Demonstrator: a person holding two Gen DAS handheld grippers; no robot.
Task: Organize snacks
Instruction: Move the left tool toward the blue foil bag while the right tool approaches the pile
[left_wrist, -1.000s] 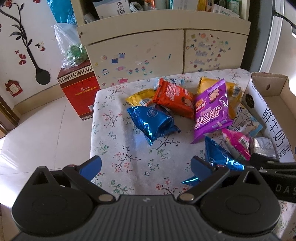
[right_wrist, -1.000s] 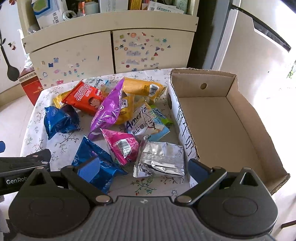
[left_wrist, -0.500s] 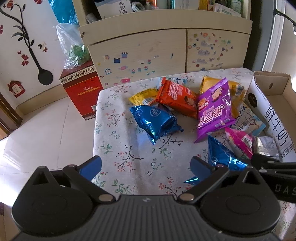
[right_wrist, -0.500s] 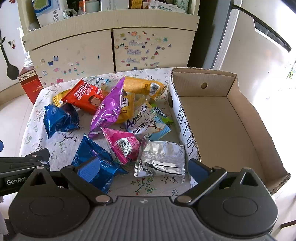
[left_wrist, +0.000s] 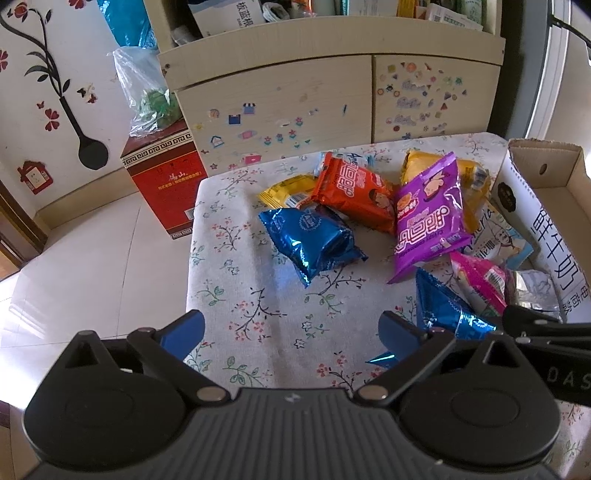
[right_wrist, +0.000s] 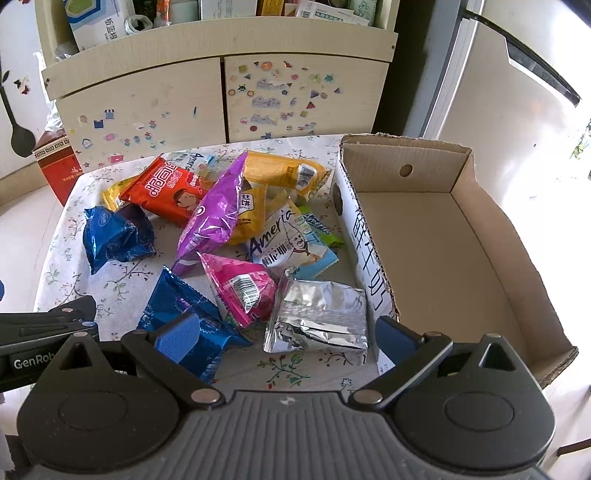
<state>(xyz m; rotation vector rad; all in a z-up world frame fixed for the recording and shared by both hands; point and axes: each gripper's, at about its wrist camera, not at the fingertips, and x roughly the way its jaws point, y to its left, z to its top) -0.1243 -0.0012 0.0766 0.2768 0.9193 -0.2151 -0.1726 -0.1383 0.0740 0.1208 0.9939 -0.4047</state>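
Several snack packets lie on a floral tablecloth (left_wrist: 236, 266). Among them are a blue foil packet (left_wrist: 314, 243), an orange one (left_wrist: 351, 192), a purple one (left_wrist: 428, 214) and a silver foil packet (right_wrist: 319, 317). A pink packet (right_wrist: 243, 288) and a second blue packet (right_wrist: 184, 314) lie nearest me. The open cardboard box (right_wrist: 443, 243) stands to the right, with nothing inside. My left gripper (left_wrist: 291, 332) is open above the bare cloth. My right gripper (right_wrist: 284, 332) is open just above the silver packet, holding nothing.
A cream cabinet (right_wrist: 221, 99) with stickers stands behind the table. A red carton (left_wrist: 162, 181) with a plastic bag on top sits on the tiled floor to the left. The table's left edge drops to the floor.
Both grippers have crept slightly forward toward the packets, which look a little nearer. Nothing on the table has moved.
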